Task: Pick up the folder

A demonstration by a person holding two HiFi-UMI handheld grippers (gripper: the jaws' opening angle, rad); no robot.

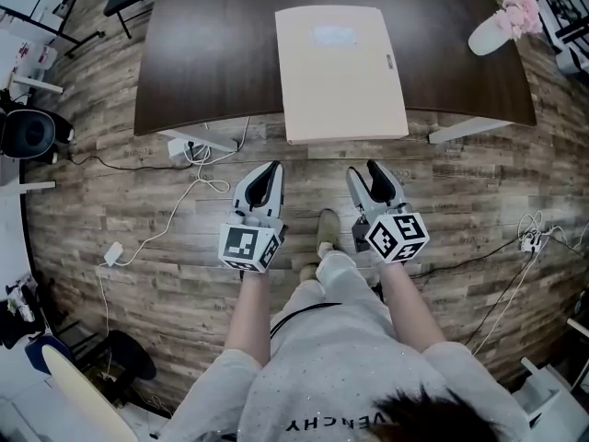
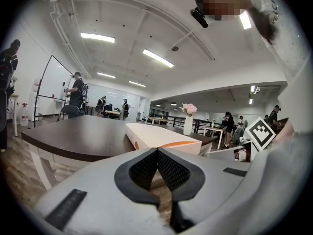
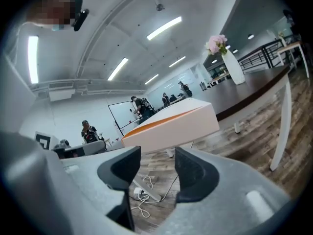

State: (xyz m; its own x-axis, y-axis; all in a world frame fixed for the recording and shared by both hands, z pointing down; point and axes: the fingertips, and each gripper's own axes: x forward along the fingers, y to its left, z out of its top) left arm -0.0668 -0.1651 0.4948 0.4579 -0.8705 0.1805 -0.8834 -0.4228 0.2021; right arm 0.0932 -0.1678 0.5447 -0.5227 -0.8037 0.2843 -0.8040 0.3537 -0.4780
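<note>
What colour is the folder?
The folder is pale cream; the head view shows it best.

Folder (image 1: pixel 340 72) lies on the table (image 1: pixel 212 53), overhanging its near edge.

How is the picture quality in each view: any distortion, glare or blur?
Head view: sharp, evenly lit; the wide lens bows the table edge, and a pale sheen sits on the folder. Left gripper view: fisheye with black corners, ceiling lights glare white. Right gripper view: same fisheye, scene tilted, lights also blown out.
</note>
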